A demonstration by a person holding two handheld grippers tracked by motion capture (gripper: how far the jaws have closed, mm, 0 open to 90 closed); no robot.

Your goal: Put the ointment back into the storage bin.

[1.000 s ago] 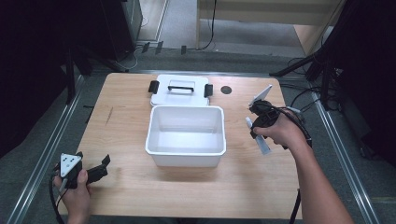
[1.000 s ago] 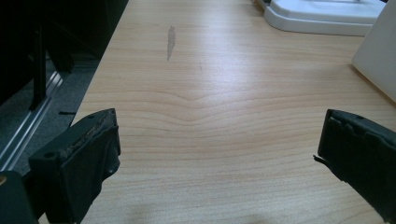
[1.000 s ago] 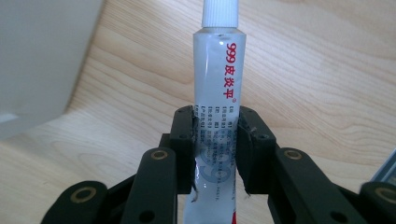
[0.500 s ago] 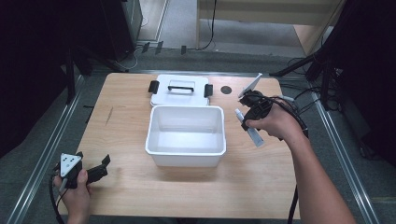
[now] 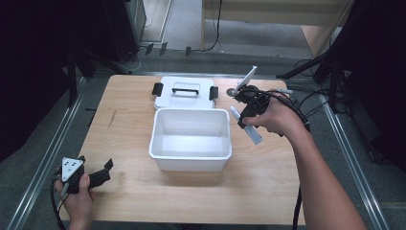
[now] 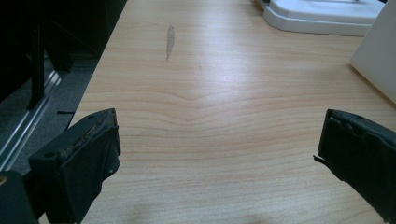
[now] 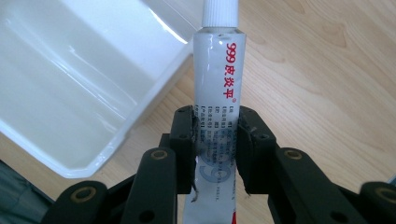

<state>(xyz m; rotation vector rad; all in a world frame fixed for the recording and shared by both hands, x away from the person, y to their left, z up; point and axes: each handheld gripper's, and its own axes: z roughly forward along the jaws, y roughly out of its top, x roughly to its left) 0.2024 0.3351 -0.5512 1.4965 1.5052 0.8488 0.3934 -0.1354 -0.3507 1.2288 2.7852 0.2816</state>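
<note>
right gripper (image 7: 215, 140): clamped on tube (image 7: 217, 84) at mid-body, cap pointing away
tube: likely light, soft-walled, slick; squeezable, so best held mid-body, gently
place: held just beside bin (image 5: 190, 139), right of its rim
bin: white, glossy, rigid plastic
left gripper (image 6: 219, 158): jaws apart over bare wood table (image 6: 210, 93)

Bright even light, dark surroundings, soft focus
</note>
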